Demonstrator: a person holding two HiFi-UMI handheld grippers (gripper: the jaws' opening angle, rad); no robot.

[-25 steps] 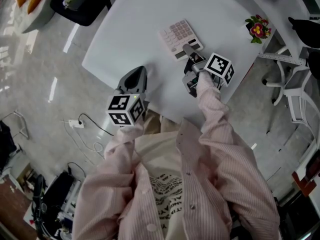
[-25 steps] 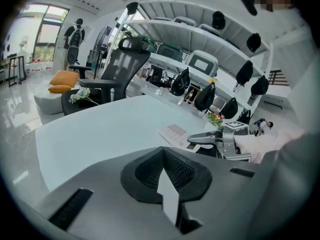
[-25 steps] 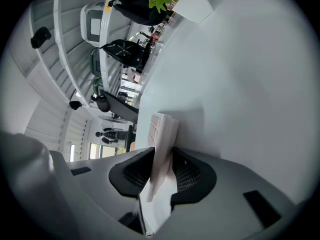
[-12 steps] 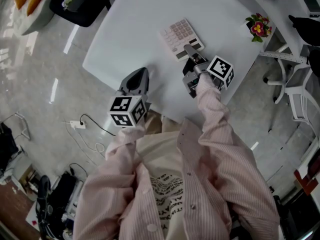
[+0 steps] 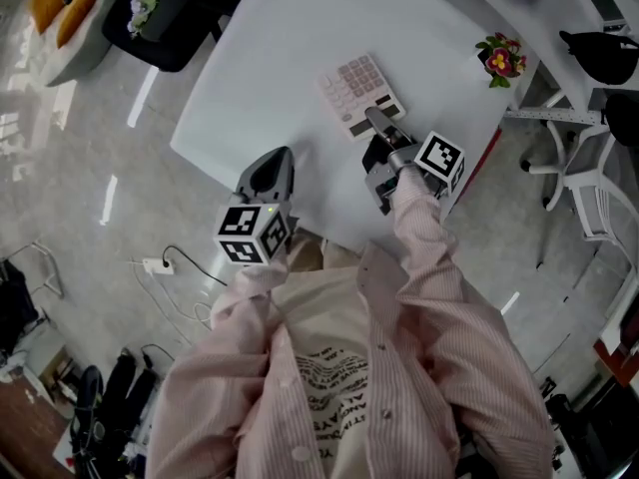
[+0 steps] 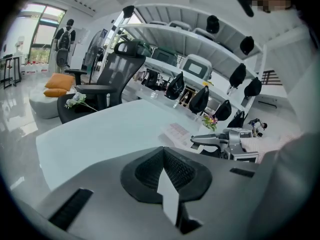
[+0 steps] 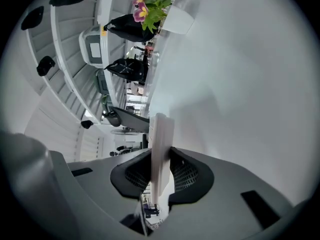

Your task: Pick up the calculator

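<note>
The right tool (image 5: 372,117) clamps the near end of the flat white pink-keyed calculator (image 5: 356,88) near the right edge of the white table (image 5: 285,53); lift slowly and level, grip firm.

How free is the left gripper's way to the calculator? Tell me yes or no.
Probably yes: only bare table lies between the left gripper and the calculator. Its jaws are shut, though, and the right gripper clamps the calculator's near edge.
</note>
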